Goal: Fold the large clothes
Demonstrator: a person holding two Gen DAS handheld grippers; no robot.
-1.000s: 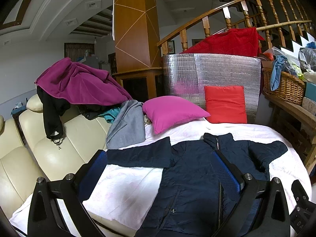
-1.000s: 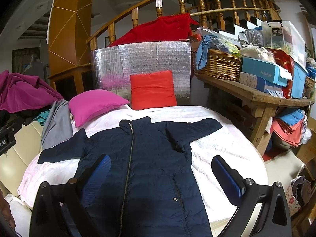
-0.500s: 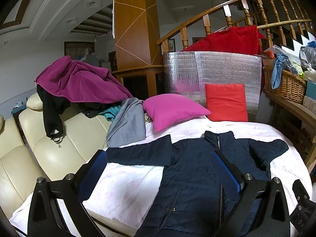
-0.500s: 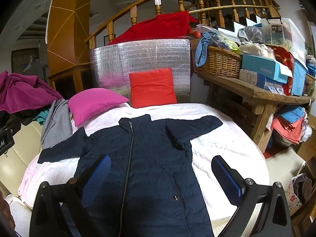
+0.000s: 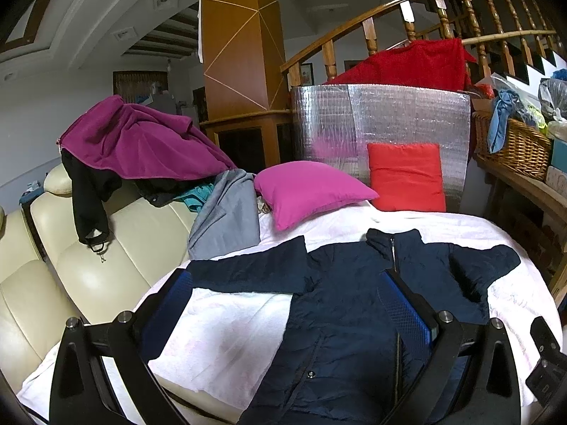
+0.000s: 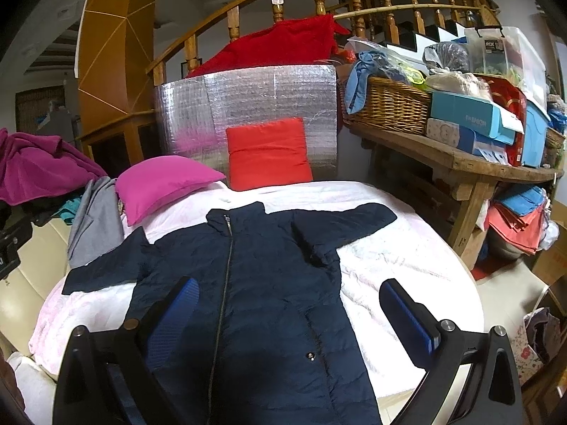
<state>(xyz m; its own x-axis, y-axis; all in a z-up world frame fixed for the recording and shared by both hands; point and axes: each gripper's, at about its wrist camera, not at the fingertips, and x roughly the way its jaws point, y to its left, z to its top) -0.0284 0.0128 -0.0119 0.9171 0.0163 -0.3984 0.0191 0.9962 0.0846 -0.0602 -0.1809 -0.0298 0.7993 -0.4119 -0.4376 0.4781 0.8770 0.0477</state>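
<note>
Left gripper (image 5: 285, 302), jaws spread and empty, held over the left side of one navy jacket (image 6: 248, 283) lying flat, zipped, sleeves out, on the white-covered bed (image 6: 407, 258). Right gripper (image 6: 288, 310), jaws spread and empty, held over the jacket's lower body. Two cushions behind: one magenta cushion (image 6: 163, 182), one red cushion (image 6: 267, 152)

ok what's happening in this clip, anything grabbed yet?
Nothing grabbed yet. A navy jacket lies zipped and face up on the white cover, both sleeves spread out to the sides. The left gripper and the right gripper hover open above its lower half, touching nothing. No fold has been made. A pink cushion and a red cushion sit beyond the collar.
</note>
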